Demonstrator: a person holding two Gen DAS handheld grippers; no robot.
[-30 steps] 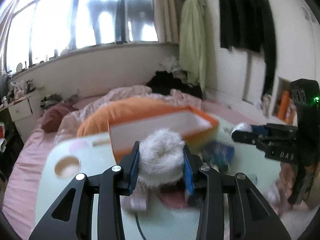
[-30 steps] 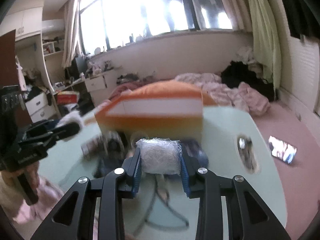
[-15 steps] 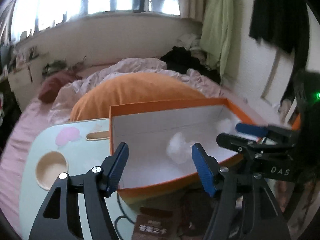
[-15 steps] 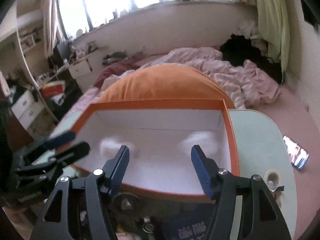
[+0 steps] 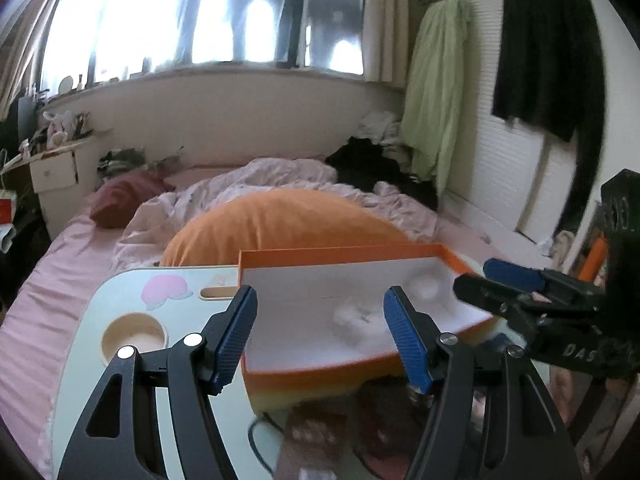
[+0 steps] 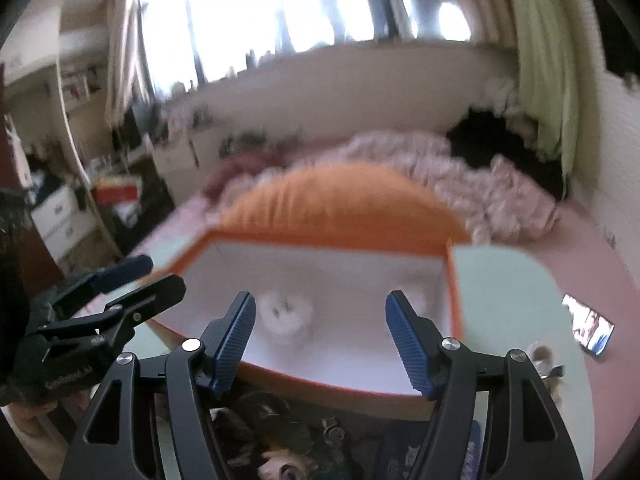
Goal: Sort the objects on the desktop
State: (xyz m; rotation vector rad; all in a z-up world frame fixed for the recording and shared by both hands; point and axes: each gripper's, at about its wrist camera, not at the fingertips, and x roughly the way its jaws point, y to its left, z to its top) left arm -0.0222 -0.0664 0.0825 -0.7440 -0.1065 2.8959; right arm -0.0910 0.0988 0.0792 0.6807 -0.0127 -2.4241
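An orange box (image 5: 460, 258) with a white inside stands on the pale green table (image 5: 120, 292); it also shows in the right wrist view (image 6: 456, 288). Two white fluffy balls lie in it, one near the middle (image 5: 354, 316) and one at its far right (image 5: 428, 286); the right wrist view shows one of them (image 6: 286, 314). My left gripper (image 5: 320, 336) is open and empty above the box's near edge. My right gripper (image 6: 320, 340) is open and empty at the box's near side. Each gripper shows in the other's view, right gripper (image 5: 516, 280), left gripper (image 6: 132, 280).
Dark booklets and small clutter (image 5: 340, 428) lie on the table in front of the box, with coins and trinkets (image 6: 280, 440) below the right gripper. A round cup recess (image 5: 134, 336) is at the table's left. A phone (image 6: 588, 326) lies on the bed.
Both grippers held a white fluffy ball one second ago. They opened over the box, the balls now lie inside it, and both grippers have drawn back a little.
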